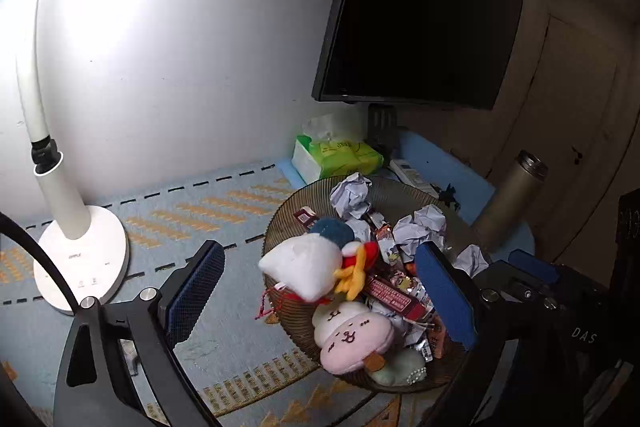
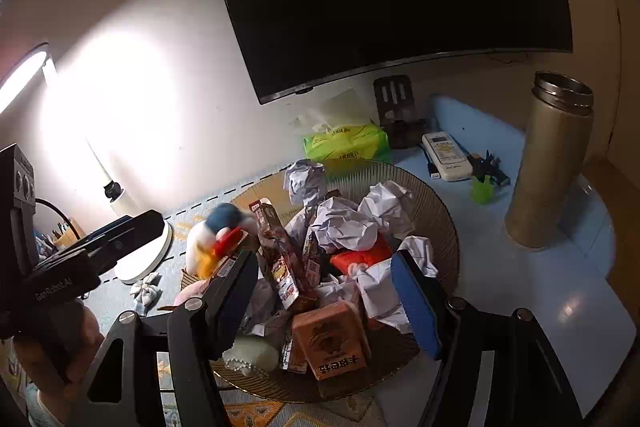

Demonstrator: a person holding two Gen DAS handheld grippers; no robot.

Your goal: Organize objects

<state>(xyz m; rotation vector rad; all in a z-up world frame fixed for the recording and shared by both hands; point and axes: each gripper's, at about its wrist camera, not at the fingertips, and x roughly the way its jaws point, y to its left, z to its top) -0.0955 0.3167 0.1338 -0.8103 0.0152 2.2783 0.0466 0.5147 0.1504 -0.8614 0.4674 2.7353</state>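
Both tongs spread, nothing between the pads: left gripper [image 1: 320, 291] sits over the left half of the bowl [image 1: 280, 223], right gripper [image 2: 328, 303] over lower centre of its frame. The bowl holds a mixed heap: duck plush [image 1: 304, 263], pink plush [image 1: 352, 335], paper balls [image 2: 344, 227], snack packs [image 2: 280, 259], brown box [image 2: 332, 339].

I can't tell from here whether the heap is being filled or emptied, so I call no move. For any pick I'd take a top item only, pads square on its sides; the paper will crush and the plush will snag its neighbours.

Hard to read: the duck is motion-blurred in the right view, lower heap layers are buried, the small white bow [image 2: 146, 289] sits outside the bowl, and the thermos [image 2: 548, 163] stands close.
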